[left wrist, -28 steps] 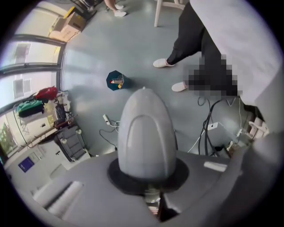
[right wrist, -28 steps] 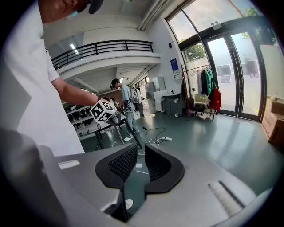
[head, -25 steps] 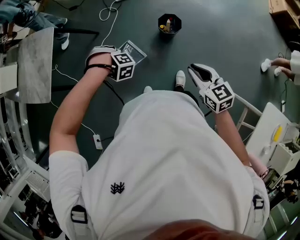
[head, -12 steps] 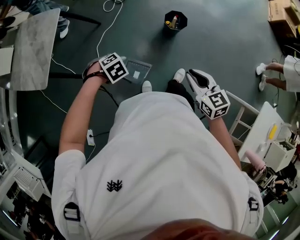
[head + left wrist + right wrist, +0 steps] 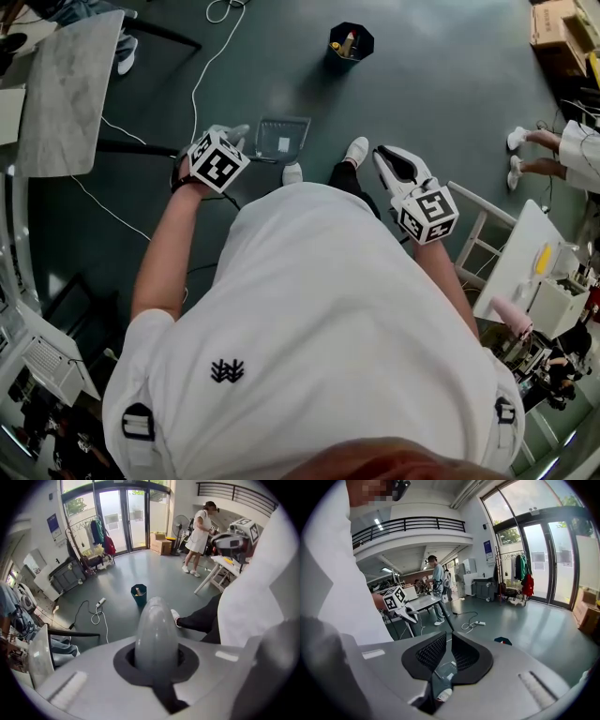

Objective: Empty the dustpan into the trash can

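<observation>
The left hand-held gripper [image 5: 232,142] was clenched on the rounded grey handle [image 5: 156,630] of the dustpan [image 5: 282,137], which was held above the dark green floor [image 5: 450,84] just ahead of the person's white shoes [image 5: 356,150]. A small pale scrap lay in the pan. The black trash can [image 5: 351,41] stood on the floor well beyond the dustpan, with some rubbish in it. The right hand-held gripper [image 5: 393,161] was held out in front of the person, its jaws closed together on nothing.
</observation>
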